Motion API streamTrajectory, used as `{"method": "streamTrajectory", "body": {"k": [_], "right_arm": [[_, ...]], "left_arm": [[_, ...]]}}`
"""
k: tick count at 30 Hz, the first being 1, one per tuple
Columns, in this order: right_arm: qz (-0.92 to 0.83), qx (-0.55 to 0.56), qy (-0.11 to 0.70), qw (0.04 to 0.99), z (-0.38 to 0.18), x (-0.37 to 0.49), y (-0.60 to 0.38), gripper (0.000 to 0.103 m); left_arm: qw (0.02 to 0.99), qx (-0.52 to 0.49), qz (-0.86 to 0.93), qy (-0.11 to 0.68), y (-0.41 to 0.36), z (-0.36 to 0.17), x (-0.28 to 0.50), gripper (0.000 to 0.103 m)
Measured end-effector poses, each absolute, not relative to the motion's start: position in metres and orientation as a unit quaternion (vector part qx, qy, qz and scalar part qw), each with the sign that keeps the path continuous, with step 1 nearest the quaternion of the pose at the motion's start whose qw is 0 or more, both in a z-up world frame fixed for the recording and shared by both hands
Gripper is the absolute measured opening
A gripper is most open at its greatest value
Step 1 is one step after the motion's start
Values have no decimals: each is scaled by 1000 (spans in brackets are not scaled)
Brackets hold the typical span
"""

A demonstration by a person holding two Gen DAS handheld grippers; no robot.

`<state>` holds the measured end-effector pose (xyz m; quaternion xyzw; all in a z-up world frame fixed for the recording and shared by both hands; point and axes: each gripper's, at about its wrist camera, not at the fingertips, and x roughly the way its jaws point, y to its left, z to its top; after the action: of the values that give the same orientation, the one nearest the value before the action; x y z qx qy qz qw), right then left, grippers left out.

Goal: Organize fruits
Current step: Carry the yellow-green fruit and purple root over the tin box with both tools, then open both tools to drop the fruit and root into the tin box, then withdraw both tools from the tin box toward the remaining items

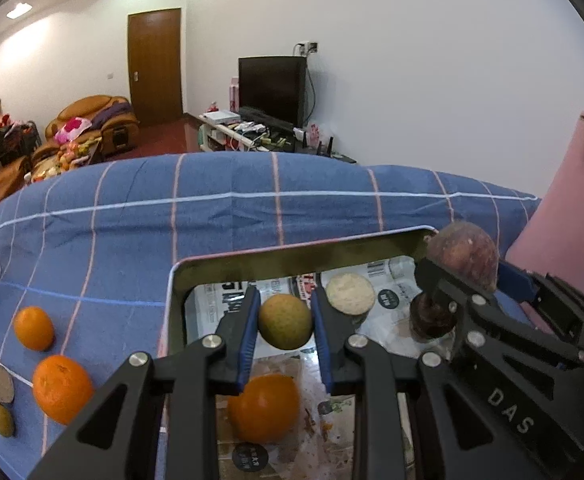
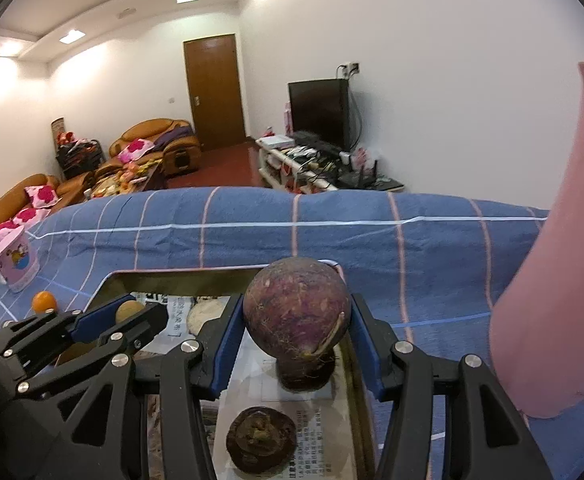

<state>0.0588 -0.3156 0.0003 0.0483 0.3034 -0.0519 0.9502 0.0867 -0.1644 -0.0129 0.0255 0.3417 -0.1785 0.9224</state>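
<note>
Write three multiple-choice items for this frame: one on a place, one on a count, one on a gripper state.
1. Over what does the left gripper hold the yellow-green fruit?
A. the paper-lined tin tray
B. the pink cup
C. the floor

2. How many whole orange fruits lie on the blue checked cloth left of the tray?
A. none
B. two
C. five

3. How is the right gripper?
A. open and empty
B. shut on the purple round fruit
C. shut on a cup

Key: 1 A, the tray's rim and newspaper lie beneath the fruit. 2 B, two oranges rest there. 3 B, both blue pads press its sides.
</note>
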Motion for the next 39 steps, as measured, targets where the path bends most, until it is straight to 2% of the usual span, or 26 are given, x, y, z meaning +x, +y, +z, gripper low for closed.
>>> {"method": "streamTrajectory", "body": {"k": [8, 13, 16, 18, 20, 21, 24, 25, 26, 30, 36, 39], "right_arm": [[17, 83, 331, 940, -10, 70, -320, 54], [20, 85, 317, 945, -8, 63, -317, 56], [8, 85, 282, 956, 1, 51, -318, 60], [-12, 86, 258, 962, 7, 42, -320, 68], [-44, 90, 225, 969, 16, 31, -324, 71], [-57, 91, 212, 971, 18, 27, -326, 72], [-86, 98, 183, 975, 25, 19, -333, 77], [-89, 101, 179, 975, 26, 18, -335, 77], [-94, 104, 175, 975, 26, 16, -336, 77], [-102, 109, 175, 973, 26, 15, -337, 78], [-124, 96, 152, 976, 31, 3, -334, 79], [-140, 73, 133, 978, 31, -2, -327, 85]], "left_arm": [[922, 14, -173, 346, -159, -13, 89, 27], [923, 9, -173, 344, -157, -13, 88, 27], [925, 16, -172, 339, -159, -12, 84, 27], [928, 23, -171, 330, -161, -10, 81, 27], [934, 34, -165, 316, -164, -7, 75, 29], [937, 40, -161, 309, -165, -5, 72, 35], [943, 55, -153, 290, -167, 0, 66, 68], [946, 58, -148, 282, -167, 1, 62, 75], [949, 59, -142, 275, -167, 2, 60, 78], [960, 63, -118, 245, -161, 8, 51, 100], [971, 66, -110, 204, -156, 15, 37, 103], [970, 68, -103, 207, -154, 14, 35, 103]]}}
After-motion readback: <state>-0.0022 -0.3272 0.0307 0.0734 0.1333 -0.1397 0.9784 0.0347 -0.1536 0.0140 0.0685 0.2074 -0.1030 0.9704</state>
